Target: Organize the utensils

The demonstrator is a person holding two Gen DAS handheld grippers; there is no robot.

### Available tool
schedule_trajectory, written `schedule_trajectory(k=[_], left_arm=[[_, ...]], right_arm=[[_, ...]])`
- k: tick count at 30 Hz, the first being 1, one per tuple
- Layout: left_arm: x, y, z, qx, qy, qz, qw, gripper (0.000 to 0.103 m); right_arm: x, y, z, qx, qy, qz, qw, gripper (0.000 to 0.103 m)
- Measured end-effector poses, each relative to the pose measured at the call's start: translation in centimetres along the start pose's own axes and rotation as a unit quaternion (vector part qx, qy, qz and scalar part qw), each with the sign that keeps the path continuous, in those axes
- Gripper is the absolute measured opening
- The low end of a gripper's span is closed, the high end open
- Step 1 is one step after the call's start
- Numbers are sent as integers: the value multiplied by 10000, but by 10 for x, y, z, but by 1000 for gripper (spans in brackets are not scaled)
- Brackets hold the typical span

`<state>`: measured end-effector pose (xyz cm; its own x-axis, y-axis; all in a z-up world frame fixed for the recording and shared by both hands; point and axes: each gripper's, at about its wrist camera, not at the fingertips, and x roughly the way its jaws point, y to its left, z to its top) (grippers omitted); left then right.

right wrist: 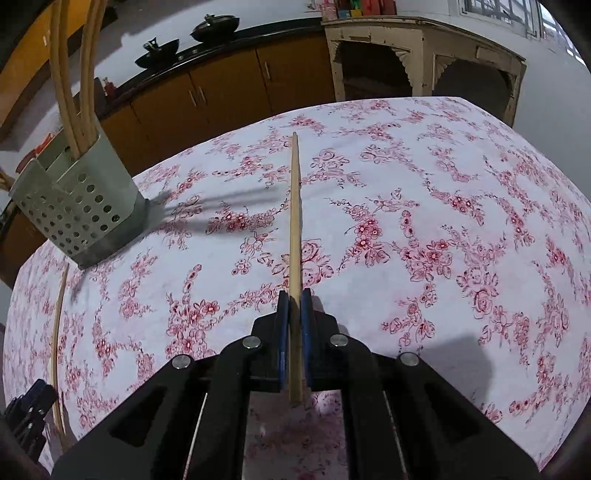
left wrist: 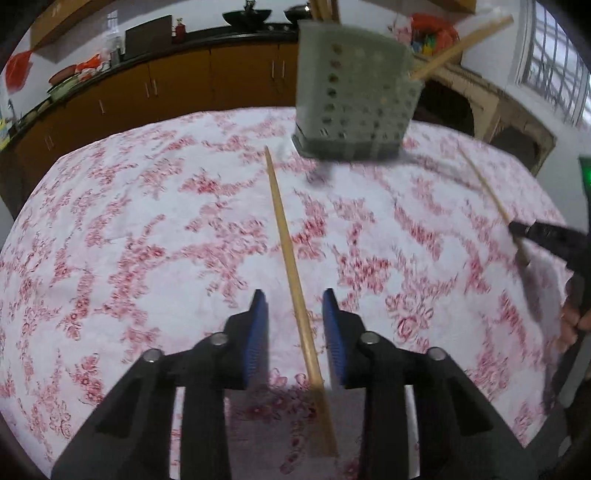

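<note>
A wooden chopstick [left wrist: 284,236] lies on the flowered tablecloth [left wrist: 147,221] and runs between the blue pads of my left gripper [left wrist: 294,297]. The jaws stand apart on either side with a gap, so this gripper is open. My right gripper [right wrist: 294,297] is shut on a second chopstick [right wrist: 294,206], which points away over the table. In the left wrist view that gripper [left wrist: 532,230] shows at the right edge with its chopstick [left wrist: 484,184]. A grey perforated utensil holder [left wrist: 354,107] [right wrist: 77,206] stands on the table with several chopsticks upright in it.
Brown cabinets [right wrist: 221,92] under a dark counter with two black woks [right wrist: 214,27] line the far wall. A cream side table [right wrist: 424,55] stands past the table's far edge. The left gripper [right wrist: 33,402] shows at the bottom left of the right wrist view.
</note>
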<state>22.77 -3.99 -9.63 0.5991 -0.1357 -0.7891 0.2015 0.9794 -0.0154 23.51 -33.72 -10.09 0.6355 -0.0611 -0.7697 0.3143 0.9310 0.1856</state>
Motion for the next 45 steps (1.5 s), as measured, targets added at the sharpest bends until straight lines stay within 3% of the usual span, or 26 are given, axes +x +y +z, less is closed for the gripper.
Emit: schedule_trajectory(k=[5,10,14,18,24,32,38,45], left_arm=[[3,0,4,33,-24,259,9997,19],[22,32,29,-339,-73,561,9978,14],[35,56,46,-479,-105,590,9971,12],[35,65,49,-466,-37,456,9979,13],[29,65,40,-508,-99,89,9986,27],[24,61,37,-604,-157,-140,9980,28],[24,65,37,-617,-155,-144,9979,28],[18,57,28,24,-72,61,10000,28]], right_arm=[[-6,8,-6,-252,54,336,9991,7],[-7,35,-11,-693,140,719,9949,7],[-6,50,-13,-975,103,710,9926,7],[-2,55,-10,-1076,76,668,9919,7],[-2,56,-11,-1163,-5,602,9914,8],[-2,56,-11,-1169,-7,592,9914,8],[-2,56,-10,-1162,-5,604,9914,8],[-2,56,-10,-1157,-3,610,9914,8]])
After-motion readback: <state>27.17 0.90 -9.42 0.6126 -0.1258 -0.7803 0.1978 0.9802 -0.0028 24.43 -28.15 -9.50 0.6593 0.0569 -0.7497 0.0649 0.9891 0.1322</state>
